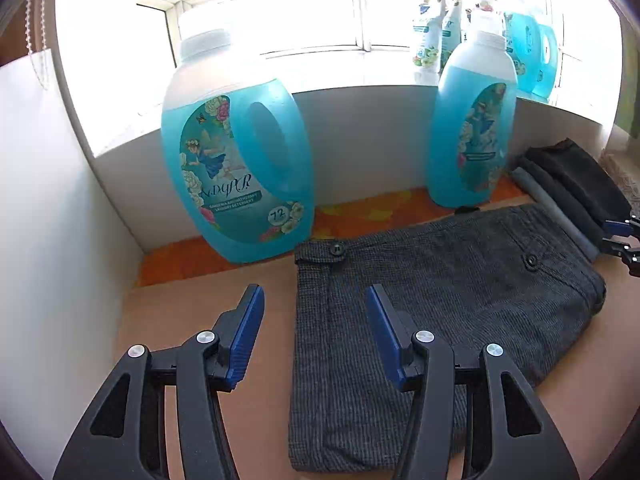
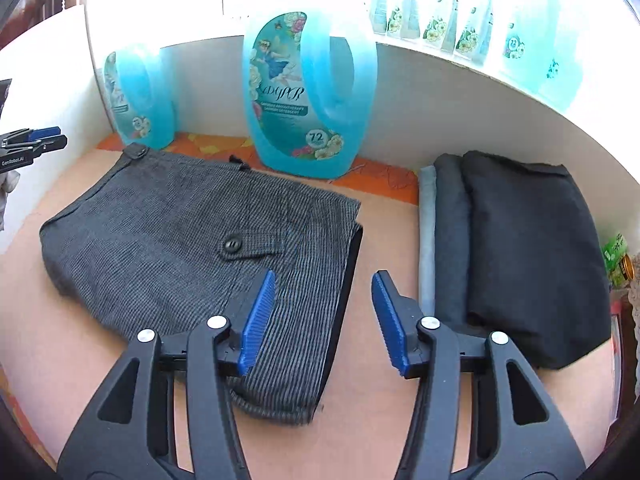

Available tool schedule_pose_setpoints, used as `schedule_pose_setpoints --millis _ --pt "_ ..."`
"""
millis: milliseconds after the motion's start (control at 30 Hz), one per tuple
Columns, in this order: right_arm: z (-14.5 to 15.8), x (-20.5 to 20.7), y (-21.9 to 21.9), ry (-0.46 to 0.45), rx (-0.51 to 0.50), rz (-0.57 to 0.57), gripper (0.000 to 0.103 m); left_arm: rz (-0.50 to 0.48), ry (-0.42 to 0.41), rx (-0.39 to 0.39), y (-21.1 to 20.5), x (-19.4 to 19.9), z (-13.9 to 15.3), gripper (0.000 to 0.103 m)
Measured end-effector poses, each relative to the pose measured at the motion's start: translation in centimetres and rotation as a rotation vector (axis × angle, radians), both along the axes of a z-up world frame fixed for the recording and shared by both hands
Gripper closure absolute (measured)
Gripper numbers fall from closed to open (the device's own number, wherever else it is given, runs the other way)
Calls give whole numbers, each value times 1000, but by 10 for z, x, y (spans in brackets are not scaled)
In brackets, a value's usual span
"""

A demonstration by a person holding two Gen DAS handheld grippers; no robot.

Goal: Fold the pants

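The folded grey checked cloth pants (image 1: 420, 300) (image 2: 192, 248) lie flat in the middle of the tan table top (image 1: 200, 308) (image 2: 384, 248). A black round button (image 1: 337, 249) (image 2: 138, 153) sits on the waistband at the far left corner. Another black button (image 1: 531, 261) (image 2: 232, 245) sits on a pocket flap.

The left gripper (image 1: 315, 312) (image 2: 34, 142) hangs above the near left side of the pants. Its blue pads (image 1: 248, 332) are spread wide apart and hold nothing. The right gripper (image 2: 323, 300) (image 1: 624, 240) hangs above the near right edge of the pants. Its blue pads (image 2: 258, 320) are also spread wide apart and hold nothing.

To the right of the pants lies a pile of folded dark cloth (image 1: 576, 184) (image 2: 520, 252), with a lighter grey folded piece (image 1: 552, 208) (image 2: 427, 232) on its left side. The pile is near the pants but not touching them.

Behind the pants, on an orange patterned strip (image 1: 360, 212) (image 2: 216, 144) along the far edge, stand two big blue plastic soap jugs with flower labels. One jug (image 1: 236, 168) (image 2: 138, 96) is at the far left. The other jug (image 1: 472, 128) (image 2: 308, 92) is further right. More blue bottles (image 1: 528, 52) (image 2: 440, 20) stand on the white window ledge (image 1: 360, 76) (image 2: 460, 60) above.
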State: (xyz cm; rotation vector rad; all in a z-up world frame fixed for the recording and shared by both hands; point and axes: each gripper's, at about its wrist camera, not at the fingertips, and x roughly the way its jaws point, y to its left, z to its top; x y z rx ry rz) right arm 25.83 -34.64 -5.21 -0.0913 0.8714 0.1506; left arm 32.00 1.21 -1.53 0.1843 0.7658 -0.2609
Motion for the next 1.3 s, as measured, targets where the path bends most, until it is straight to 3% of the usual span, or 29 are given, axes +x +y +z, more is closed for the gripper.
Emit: schedule_pose_setpoints --millis 167,300,400,533,700,767,800,833,867,933,1000,1167,1300 --pt "-20 -39 -4 55 84 -9 49 -80 88 -39 -11 -64 -27 51" --pt "-38 -49 -9 98 129 -15 48 -124 196 -106 -18 -94 -52 51" --pt "-50 -46 -12 134 182 -25 48 -121 222 -105 -27 -101 -68 51" --pt "-63 -39 -14 160 227 -35 48 -105 278 -201 -30 -91 -82 51" --pt "-74 -30 -13 183 286 -40 48 -136 300 -245 -45 -84 -90 51" --pt "-77 -26 -12 190 313 -51 48 -151 313 -251 -51 -80 -94 67" --pt "-77 -25 -11 185 319 -54 48 -147 317 -246 -53 -77 -97 83" --pt "-77 -24 -11 183 326 -56 48 -135 312 -255 -52 -74 -100 89" --pt "-78 -23 -11 182 337 -61 48 -126 324 -286 -50 -71 -100 91" --pt "-78 -22 -10 192 368 -56 61 -110 348 -350 -43 -65 -97 94" --pt "-74 -22 -8 182 360 -62 73 -119 338 -358 -40 -66 -88 94" --pt "-45 -24 -13 122 390 -59 81 -163 305 -386 -32 -69 -50 95" --pt "-29 -28 -17 112 394 -58 82 -183 352 -389 -23 -70 -44 95"
